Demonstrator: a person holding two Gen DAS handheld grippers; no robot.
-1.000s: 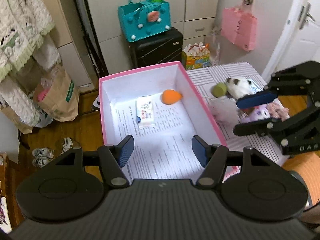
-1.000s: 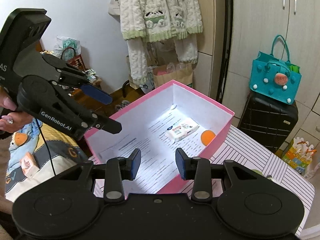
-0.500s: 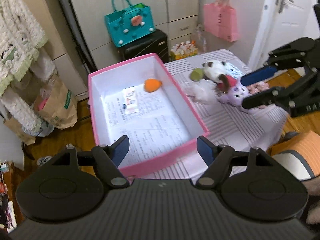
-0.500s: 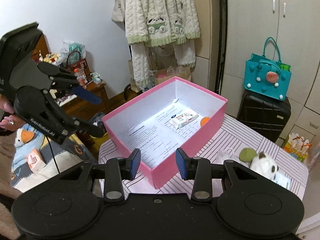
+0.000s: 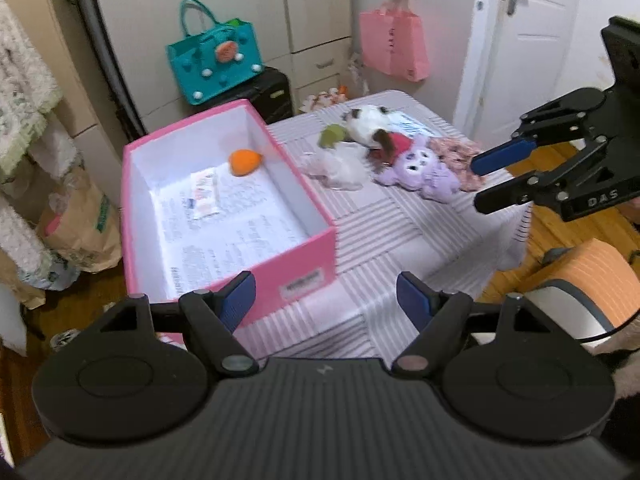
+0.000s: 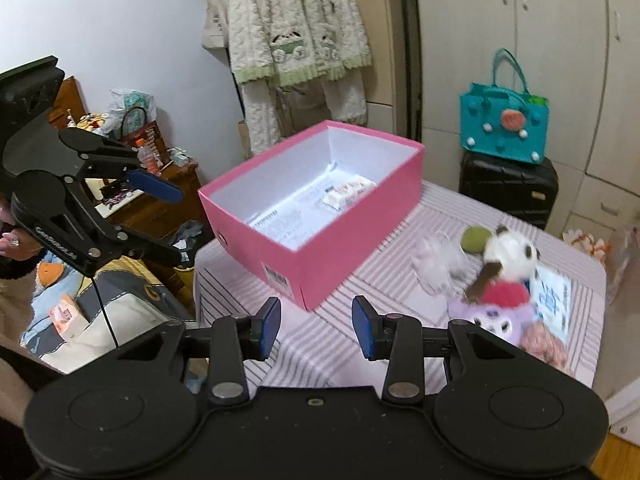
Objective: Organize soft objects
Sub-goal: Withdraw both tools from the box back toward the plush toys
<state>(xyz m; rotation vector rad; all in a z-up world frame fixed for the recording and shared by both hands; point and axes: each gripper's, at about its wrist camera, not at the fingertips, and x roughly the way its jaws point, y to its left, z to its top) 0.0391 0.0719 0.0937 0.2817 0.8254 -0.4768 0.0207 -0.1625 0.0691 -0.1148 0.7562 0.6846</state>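
Both tools hang empty above the striped surface [image 5: 400,232]. The left tool [image 5: 326,298] has just been opening and its jaws stand wide apart with nothing between them; the right tool [image 6: 316,322] is narrower but also apart and empty. The pink box [image 5: 308,256] already holds an orange toy [image 5: 245,162] and a tissue pack [image 5: 205,196]. The remaining soft things lie clustered just beside the box: a purple plush [image 5: 420,170], a white plush [image 6: 508,252], a green ball [image 5: 332,136] and a clear wrapper [image 5: 340,166]. The step looks like a reach for the next toy. The purple plush is nearest the right tool; pinching it across the body, clear of its touching neighbours, should keep the grip secure.
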